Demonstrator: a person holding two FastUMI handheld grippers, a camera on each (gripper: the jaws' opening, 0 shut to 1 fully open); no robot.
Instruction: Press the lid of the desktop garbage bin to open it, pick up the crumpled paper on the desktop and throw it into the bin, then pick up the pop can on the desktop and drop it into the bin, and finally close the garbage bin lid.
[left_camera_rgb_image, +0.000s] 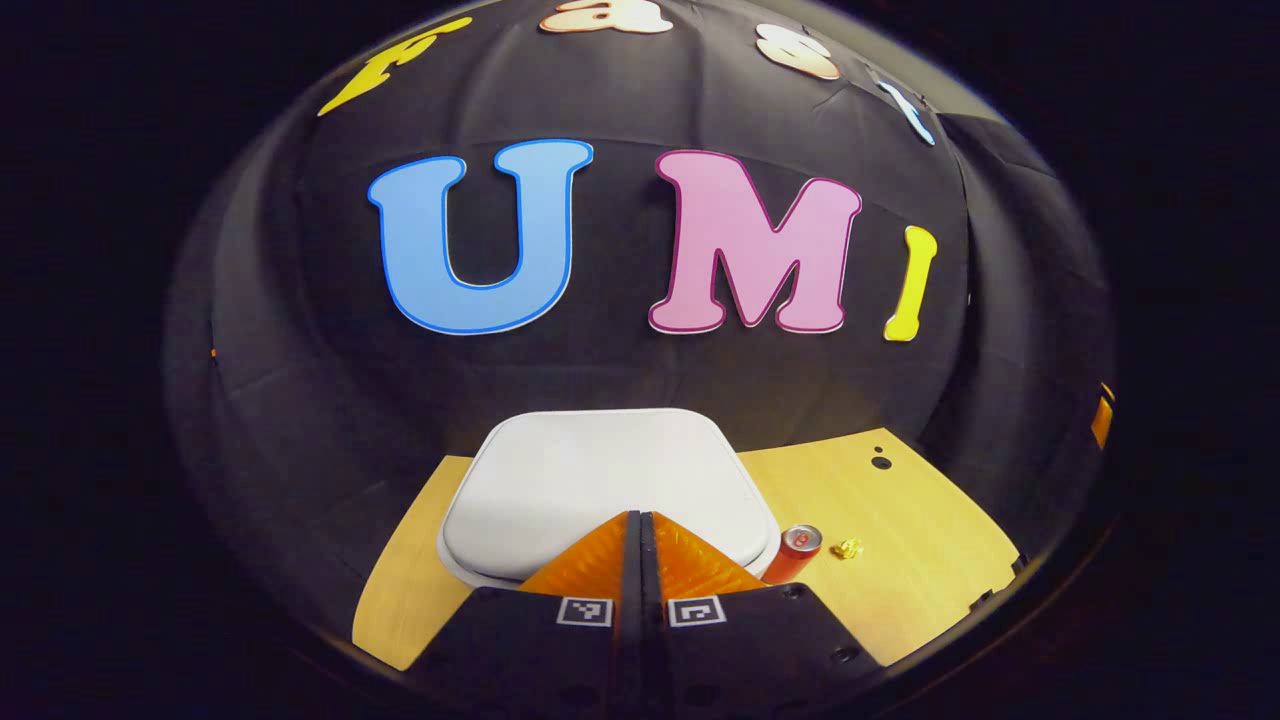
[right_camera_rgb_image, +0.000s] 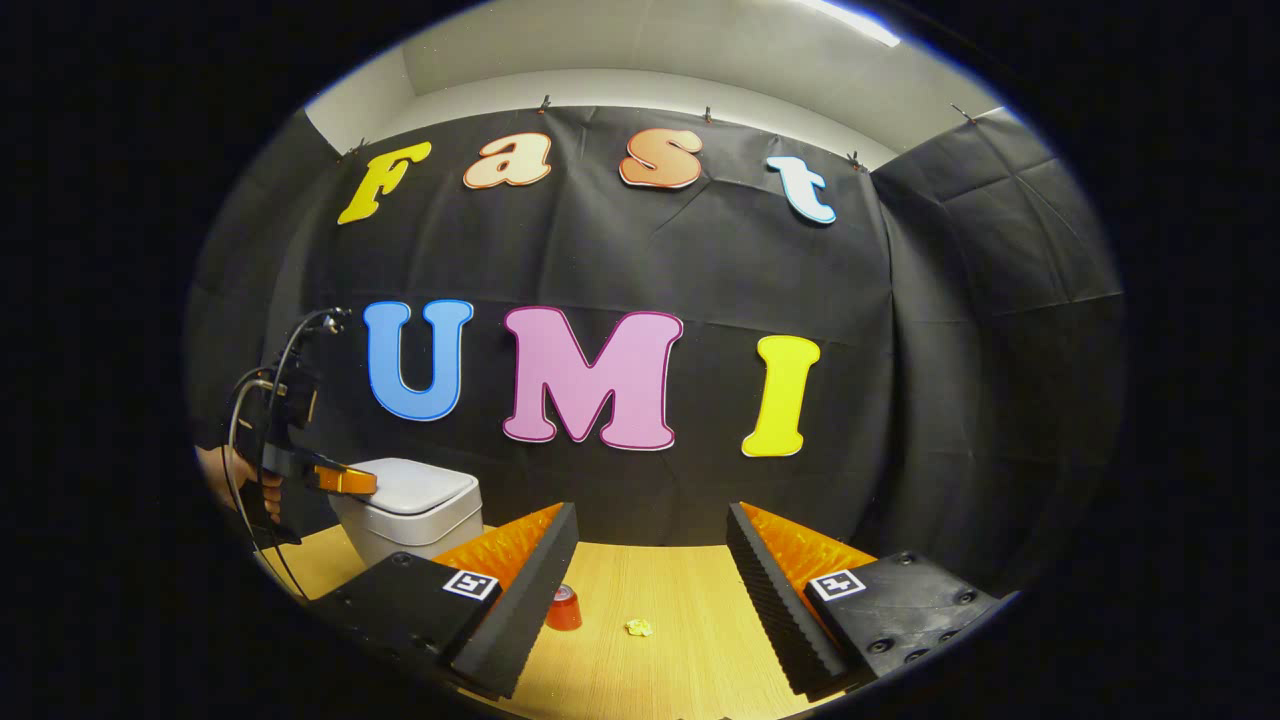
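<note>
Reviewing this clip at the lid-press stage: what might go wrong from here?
1. The left tongs are shut over the near edge of the white plastic bin lid; an edge press may tip the bin.
2. The red pop can stands beside the bin, so it could get knocked.
3. The small crumpled yellow paper may slip the open right tongs.

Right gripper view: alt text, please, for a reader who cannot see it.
The right claw hangs open above a wooden desktop bearing a red pop can and crumpled paper. At left, the left claw sits over the white garbage bin's closed lid.
</note>
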